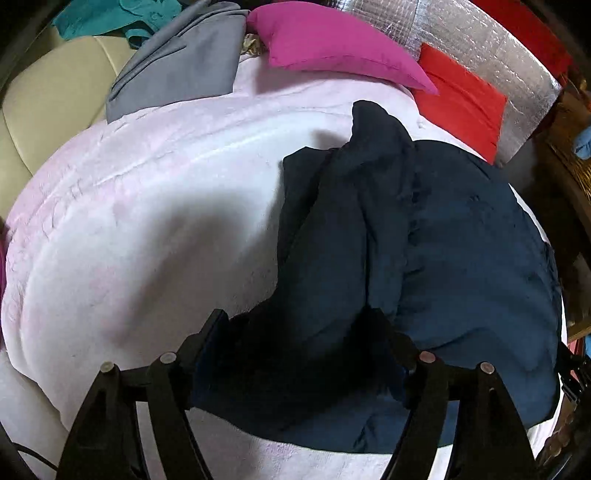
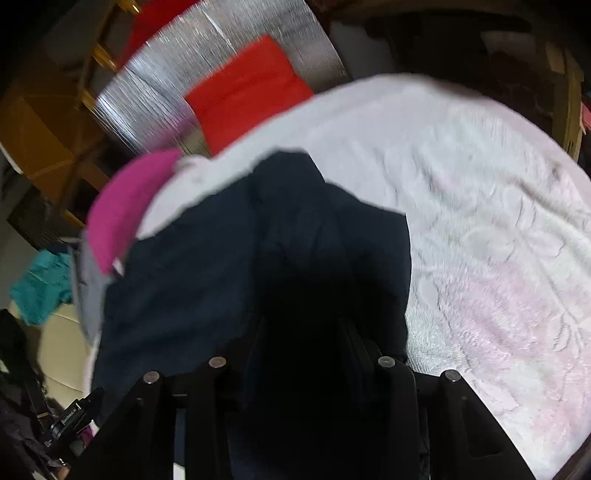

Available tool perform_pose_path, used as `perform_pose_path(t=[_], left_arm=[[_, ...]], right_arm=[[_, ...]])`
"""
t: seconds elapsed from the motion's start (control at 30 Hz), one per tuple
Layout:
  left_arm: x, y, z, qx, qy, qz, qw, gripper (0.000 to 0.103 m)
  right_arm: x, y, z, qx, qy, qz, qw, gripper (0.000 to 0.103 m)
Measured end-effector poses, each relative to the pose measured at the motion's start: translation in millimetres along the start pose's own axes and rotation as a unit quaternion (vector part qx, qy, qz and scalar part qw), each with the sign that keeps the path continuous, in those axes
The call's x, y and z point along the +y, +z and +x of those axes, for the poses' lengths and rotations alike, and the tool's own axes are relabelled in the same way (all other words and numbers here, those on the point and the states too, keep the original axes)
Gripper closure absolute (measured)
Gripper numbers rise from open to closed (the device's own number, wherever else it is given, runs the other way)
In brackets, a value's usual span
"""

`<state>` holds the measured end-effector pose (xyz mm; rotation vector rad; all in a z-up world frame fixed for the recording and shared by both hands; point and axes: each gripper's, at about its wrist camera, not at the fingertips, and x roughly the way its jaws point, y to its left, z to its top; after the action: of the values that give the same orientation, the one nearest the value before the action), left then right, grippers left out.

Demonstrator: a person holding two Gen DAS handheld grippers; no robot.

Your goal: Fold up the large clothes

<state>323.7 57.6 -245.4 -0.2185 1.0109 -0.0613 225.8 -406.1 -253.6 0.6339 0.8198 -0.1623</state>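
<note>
A large dark navy garment (image 1: 424, 229) lies bunched on a pale pink fleece blanket (image 1: 147, 229). My left gripper (image 1: 299, 321) has its fingers wide apart, with a fold of the navy cloth draped between them; no clamping shows. In the right wrist view the same navy garment (image 2: 229, 266) rises in a lifted fold into my right gripper (image 2: 306, 332), whose fingers stand close together on the cloth. The fingertips are hidden in dark fabric. The right wrist view is motion-blurred.
A magenta cushion (image 1: 332, 40), a grey cloth (image 1: 177, 62), a folded red cloth (image 1: 461, 99) on silver foil matting (image 1: 498, 44), and teal clothing (image 1: 110, 18) lie beyond the blanket. A cream seat (image 1: 51, 96) is at left. Wooden furniture (image 2: 48, 122) stands behind.
</note>
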Motion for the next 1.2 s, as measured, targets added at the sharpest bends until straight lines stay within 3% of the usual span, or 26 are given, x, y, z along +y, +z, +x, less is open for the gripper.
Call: perform_pose_path(t=[0.13, 0.23, 0.3, 0.47, 0.6, 0.7, 0.8, 0.97, 1.1, 1.2], left_arm=[[1, 0, -2, 0.001, 0.000, -0.002, 1.0000, 0.023], [-4, 2, -18, -0.049, 0.015, 0.009, 0.9987, 0.023], [-14, 3, -33, -0.097, 0.047, 0.033, 0.9936, 0.023], [-27, 4, -37, -0.126, 0.062, 0.049, 0.9888, 0.023], [-33, 6, -37, -0.133, 0.070, 0.059, 0.9870, 0.023], [-40, 4, -40, -0.146, 0.083, 0.071, 0.9833, 0.023], [-43, 5, -43, -0.158, 0.083, 0.078, 0.9808, 0.023], [-43, 2, -52, -0.171, 0.076, 0.077, 0.9794, 0.023], [-43, -2, -59, -0.181, 0.074, 0.077, 0.9777, 0.023], [-42, -4, -60, -0.181, 0.071, 0.076, 0.9780, 0.023]], right_arm=[[0, 5, -4, -0.003, 0.006, 0.003, 1.000, 0.061], [4, 16, -12, -0.031, 0.021, 0.007, 0.999, 0.061], [11, 27, -13, -0.049, 0.022, -0.002, 0.999, 0.061], [21, 54, 5, -0.069, 0.024, 0.010, 0.997, 0.060], [24, 70, 28, -0.055, 0.020, 0.025, 0.998, 0.060], [17, 77, 60, -0.010, -0.006, 0.034, 0.999, 0.059], [8, 78, 73, 0.010, -0.003, 0.047, 0.999, 0.059], [9, 72, 53, 0.001, -0.005, 0.037, 0.999, 0.059], [18, 49, 13, -0.014, -0.001, -0.007, 1.000, 0.058], [17, 30, -19, -0.027, 0.004, -0.024, 0.999, 0.045]])
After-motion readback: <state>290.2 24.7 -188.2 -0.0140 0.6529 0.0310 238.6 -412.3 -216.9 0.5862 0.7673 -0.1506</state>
